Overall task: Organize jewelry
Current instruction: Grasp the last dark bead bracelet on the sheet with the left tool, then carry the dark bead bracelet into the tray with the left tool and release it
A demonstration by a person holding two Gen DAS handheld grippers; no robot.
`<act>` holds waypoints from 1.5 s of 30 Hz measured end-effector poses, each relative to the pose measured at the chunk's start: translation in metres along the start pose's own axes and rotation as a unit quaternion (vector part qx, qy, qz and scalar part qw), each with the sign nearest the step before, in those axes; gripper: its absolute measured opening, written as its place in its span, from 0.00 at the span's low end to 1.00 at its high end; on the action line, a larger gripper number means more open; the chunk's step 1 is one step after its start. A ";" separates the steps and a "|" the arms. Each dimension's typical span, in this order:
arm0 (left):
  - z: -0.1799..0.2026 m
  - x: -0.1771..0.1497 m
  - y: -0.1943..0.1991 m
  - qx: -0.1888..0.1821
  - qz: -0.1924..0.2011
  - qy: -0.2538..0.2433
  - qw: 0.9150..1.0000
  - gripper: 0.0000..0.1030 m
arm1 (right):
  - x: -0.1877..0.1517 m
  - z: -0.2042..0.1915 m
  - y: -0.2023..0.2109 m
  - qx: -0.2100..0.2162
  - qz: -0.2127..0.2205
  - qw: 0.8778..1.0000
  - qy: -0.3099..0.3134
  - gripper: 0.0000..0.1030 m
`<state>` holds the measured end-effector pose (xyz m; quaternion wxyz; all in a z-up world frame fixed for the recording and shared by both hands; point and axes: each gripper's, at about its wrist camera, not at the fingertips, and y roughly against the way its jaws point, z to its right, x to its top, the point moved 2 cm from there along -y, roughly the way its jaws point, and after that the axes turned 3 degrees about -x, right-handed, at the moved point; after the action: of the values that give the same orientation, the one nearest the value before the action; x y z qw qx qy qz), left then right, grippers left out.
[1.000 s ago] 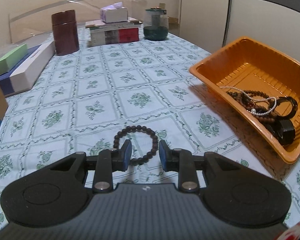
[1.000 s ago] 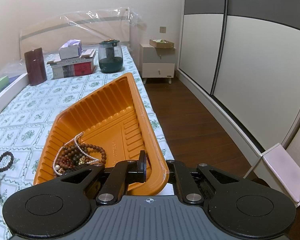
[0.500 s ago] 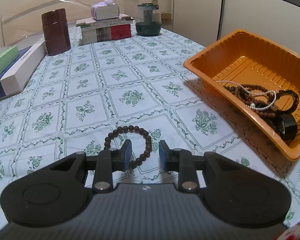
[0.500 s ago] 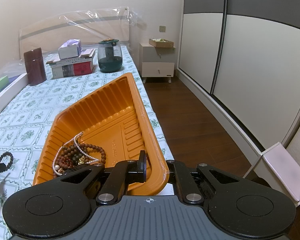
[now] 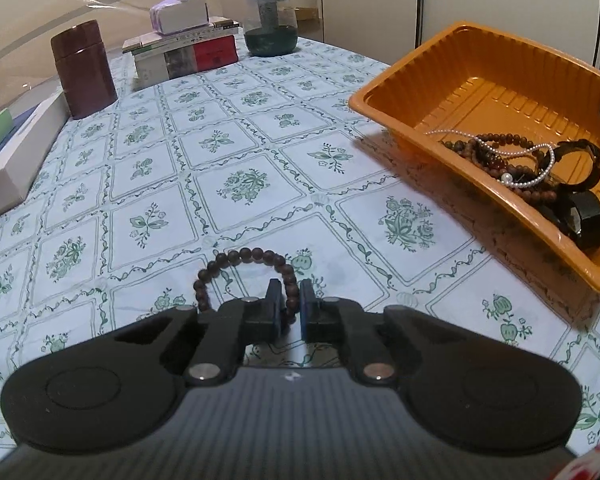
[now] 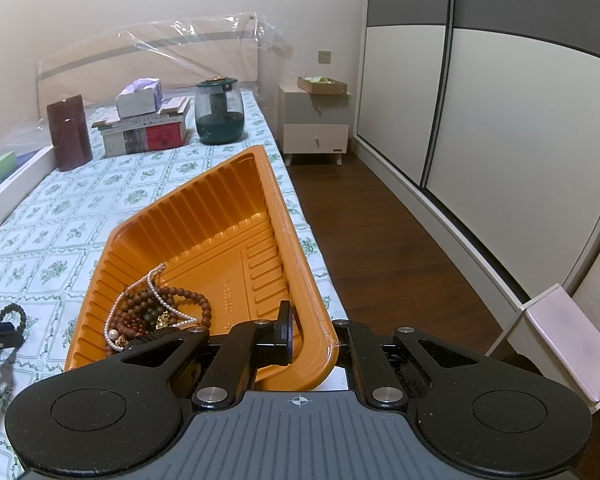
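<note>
The dark beaded bracelet (image 5: 244, 276) lies on the green-patterned bedspread (image 5: 236, 168), a ring of round matte beads. The left hand-held gripper (image 5: 289, 307) has just closed its jaws and pinches the bracelet's near right arc. Open cloth stretches ahead toward the brown canister (image 5: 85, 69) and stacked books (image 5: 188, 54). To the right, well apart, the orange tray (image 6: 228, 220) sits at the bed's edge, holding the jewelry heap (image 6: 156, 308). The right hand-held gripper (image 6: 314, 338) is clenched on the tray's near rim.
</note>
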<state>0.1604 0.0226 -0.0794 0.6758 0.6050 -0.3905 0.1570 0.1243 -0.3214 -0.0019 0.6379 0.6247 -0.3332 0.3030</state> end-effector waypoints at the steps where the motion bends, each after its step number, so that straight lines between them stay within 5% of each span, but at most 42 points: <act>1: 0.000 0.001 0.001 0.000 0.001 0.000 1.000 0.05 | 0.000 0.000 0.000 0.000 0.000 1.000 0.000 0.07; 7: 0.007 0.013 0.017 -0.008 0.022 0.002 1.000 0.05 | 0.001 0.000 -0.001 0.000 0.000 1.000 0.000 0.07; 22: 0.058 0.100 0.054 -0.123 0.119 0.016 0.985 0.05 | 0.003 -0.003 0.001 0.001 0.002 1.000 -0.001 0.07; 40: 0.129 0.115 0.012 -0.179 0.100 -0.002 0.979 0.09 | 0.001 0.001 -0.001 0.005 0.001 1.000 -0.012 0.07; 45: 0.114 0.109 0.012 -0.153 0.099 0.016 0.983 0.14 | 0.001 0.001 -0.002 0.007 0.000 1.000 -0.014 0.07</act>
<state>0.1837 -0.1099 0.0029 0.7480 0.4500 -0.4569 0.1712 0.1262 -0.3221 -0.0023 0.6287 0.6332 -0.3401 0.2969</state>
